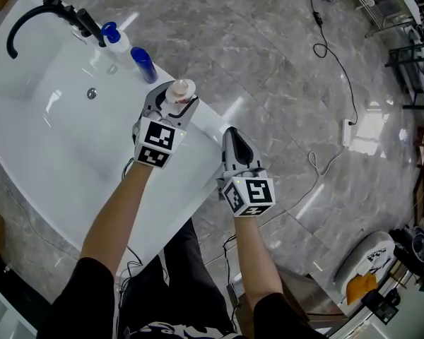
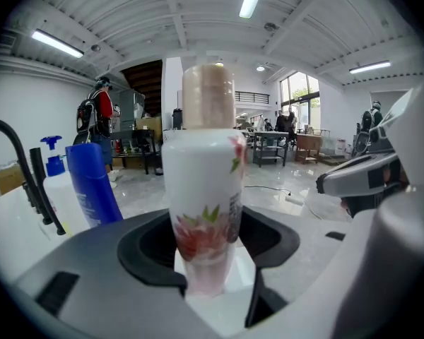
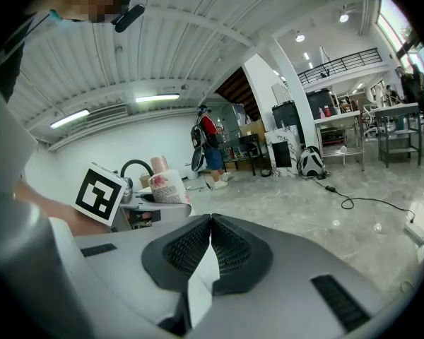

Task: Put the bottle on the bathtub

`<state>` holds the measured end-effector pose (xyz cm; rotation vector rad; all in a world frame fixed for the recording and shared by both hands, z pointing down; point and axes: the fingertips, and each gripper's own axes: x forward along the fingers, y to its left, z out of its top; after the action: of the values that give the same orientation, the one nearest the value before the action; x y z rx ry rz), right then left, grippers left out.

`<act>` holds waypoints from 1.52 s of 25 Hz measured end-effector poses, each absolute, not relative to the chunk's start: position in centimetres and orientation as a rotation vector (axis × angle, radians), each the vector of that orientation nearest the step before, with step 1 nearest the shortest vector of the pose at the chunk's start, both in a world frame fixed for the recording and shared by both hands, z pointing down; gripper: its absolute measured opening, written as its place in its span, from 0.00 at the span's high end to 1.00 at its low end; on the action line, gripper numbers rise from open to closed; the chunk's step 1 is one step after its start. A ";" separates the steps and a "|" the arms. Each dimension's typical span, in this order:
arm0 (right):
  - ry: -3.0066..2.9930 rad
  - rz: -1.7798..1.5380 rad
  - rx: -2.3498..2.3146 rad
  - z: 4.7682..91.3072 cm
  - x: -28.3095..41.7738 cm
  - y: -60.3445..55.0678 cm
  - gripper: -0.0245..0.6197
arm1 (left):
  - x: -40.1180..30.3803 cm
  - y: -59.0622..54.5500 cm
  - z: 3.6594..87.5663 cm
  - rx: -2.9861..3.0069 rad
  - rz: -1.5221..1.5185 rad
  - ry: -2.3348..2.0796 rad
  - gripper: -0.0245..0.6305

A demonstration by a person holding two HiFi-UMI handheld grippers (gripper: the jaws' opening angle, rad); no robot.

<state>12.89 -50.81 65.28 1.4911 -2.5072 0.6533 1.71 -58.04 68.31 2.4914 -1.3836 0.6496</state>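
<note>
Care was what this step needed. Your left gripper (image 1: 171, 109) pinched the bottle (image 1: 179, 90) by its sides, standing up, right at the bathtub (image 1: 210, 123) rim, near the blue bottle (image 1: 144, 63). Your right gripper (image 1: 232, 134) was pressed together with nothing in it. You needed to hold the bottle straight, rest its bottom flat on the rim, then let go slowly.

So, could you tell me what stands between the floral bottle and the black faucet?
A blue bottle and a blue-capped pump bottle, seen in the head view.
</note>
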 end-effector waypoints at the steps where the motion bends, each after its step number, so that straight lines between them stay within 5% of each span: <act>1: -2.506 0.651 1.493 65.1 12.9 -50.6 0.92 | 1.6 -57.9 68.3 2.481 0.641 -1.385 0.59; 14: -2.507 0.589 1.574 58.6 12.5 -44.8 0.92 | -1.2 -51.1 61.9 2.474 0.592 -1.411 0.58; 38: -2.587 0.513 1.580 42.5 4.5 -13.8 0.92 | -8.9 -17.1 42.3 2.544 0.380 -1.284 0.58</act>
<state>4.47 -13.85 42.46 1.5800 -2.5873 0.5130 -8.87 -17.13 42.31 2.5440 -1.2845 0.3799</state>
